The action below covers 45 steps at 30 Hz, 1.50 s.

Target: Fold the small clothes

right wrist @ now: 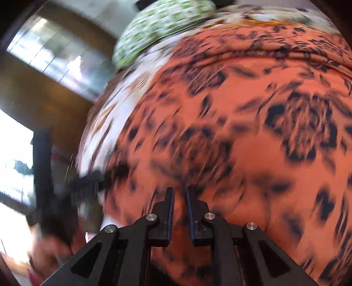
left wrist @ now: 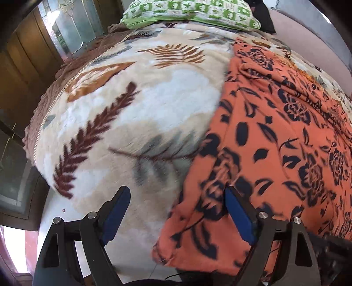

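An orange garment with a black flower print (left wrist: 275,136) lies spread on a cream blanket with leaf patterns (left wrist: 136,105). My left gripper (left wrist: 177,193) is open above the garment's near left edge, its right finger over the cloth, its left finger over the blanket. In the right wrist view the same garment (right wrist: 253,123) fills most of the blurred frame. My right gripper (right wrist: 180,191) hovers over it with its jaws nearly closed, a narrow gap between them; whether cloth sits in the gap is unclear.
A green and white patterned pillow (left wrist: 193,13) lies at the far end of the bed, also in the right wrist view (right wrist: 162,28). A wooden wardrobe with mirrored doors (left wrist: 33,50) stands left. White floor (left wrist: 136,248) shows below the bed's near edge.
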Each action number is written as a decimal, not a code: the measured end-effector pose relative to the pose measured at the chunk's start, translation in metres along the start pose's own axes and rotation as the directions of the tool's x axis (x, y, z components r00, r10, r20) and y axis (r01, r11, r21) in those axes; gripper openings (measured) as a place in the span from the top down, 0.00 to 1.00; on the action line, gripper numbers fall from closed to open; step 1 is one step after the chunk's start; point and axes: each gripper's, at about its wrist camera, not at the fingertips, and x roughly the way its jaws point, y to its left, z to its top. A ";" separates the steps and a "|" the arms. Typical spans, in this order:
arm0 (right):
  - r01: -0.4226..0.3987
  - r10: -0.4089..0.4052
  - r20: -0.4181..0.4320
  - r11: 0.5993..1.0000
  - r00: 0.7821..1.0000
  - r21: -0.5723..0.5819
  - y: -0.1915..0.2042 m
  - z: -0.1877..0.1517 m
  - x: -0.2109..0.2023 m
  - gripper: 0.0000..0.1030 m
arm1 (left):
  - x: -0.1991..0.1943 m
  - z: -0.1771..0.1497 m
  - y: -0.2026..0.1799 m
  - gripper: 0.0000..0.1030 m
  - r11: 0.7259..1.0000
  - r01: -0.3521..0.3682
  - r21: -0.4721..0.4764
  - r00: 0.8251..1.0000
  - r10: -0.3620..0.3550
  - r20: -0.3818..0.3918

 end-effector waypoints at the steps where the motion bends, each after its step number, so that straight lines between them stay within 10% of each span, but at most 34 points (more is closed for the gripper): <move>1: -0.037 0.038 -0.065 0.999 0.997 0.019 -0.006 -0.010 0.002 0.86 | -0.001 -0.002 0.005 0.15 1.000 -0.002 0.002 1.000 0.002 0.001; 4: -0.021 0.023 -0.086 1.000 0.996 0.022 -0.019 -0.026 -0.019 0.87 | -0.008 -0.011 0.019 0.15 1.000 -0.001 -0.009 1.000 0.001 0.005; 10: 0.073 -0.066 0.142 0.997 0.988 -0.039 -0.025 -0.037 -0.112 0.82 | -0.015 -0.012 0.046 0.15 0.996 0.068 -0.053 0.997 -0.066 0.032; 14: 0.087 -0.095 0.289 0.995 0.953 0.040 -0.038 -0.047 -0.166 0.15 | -0.014 -0.015 0.040 0.15 0.986 0.163 -0.032 0.987 -0.162 0.022; 18: 0.146 -0.172 0.327 0.984 0.929 0.104 -0.048 -0.057 -0.190 0.15 | -0.009 -0.023 0.027 0.17 0.972 0.232 0.019 0.972 -0.232 -0.022; 22: 0.205 -0.255 0.333 0.962 0.908 0.180 -0.067 -0.068 -0.209 0.15 | -0.003 -0.028 0.022 0.76 0.945 0.326 0.022 0.944 -0.323 -0.069; 29: 0.264 -0.379 0.300 0.895 0.876 0.359 -0.116 -0.100 -0.247 0.15 | -0.006 -0.026 0.024 0.80 0.932 0.361 0.028 0.932 -0.359 -0.052; 34: 0.211 -0.372 0.265 0.849 0.890 0.484 -0.155 -0.121 -0.260 0.16 | -0.005 -0.020 0.019 0.42 0.959 0.276 0.066 0.961 -0.275 -0.030; 45: 0.196 -0.313 0.176 0.855 0.933 0.481 -0.181 -0.122 -0.213 0.33 | 0.001 -0.014 0.002 0.76 0.927 0.364 0.091 0.931 -0.361 -0.049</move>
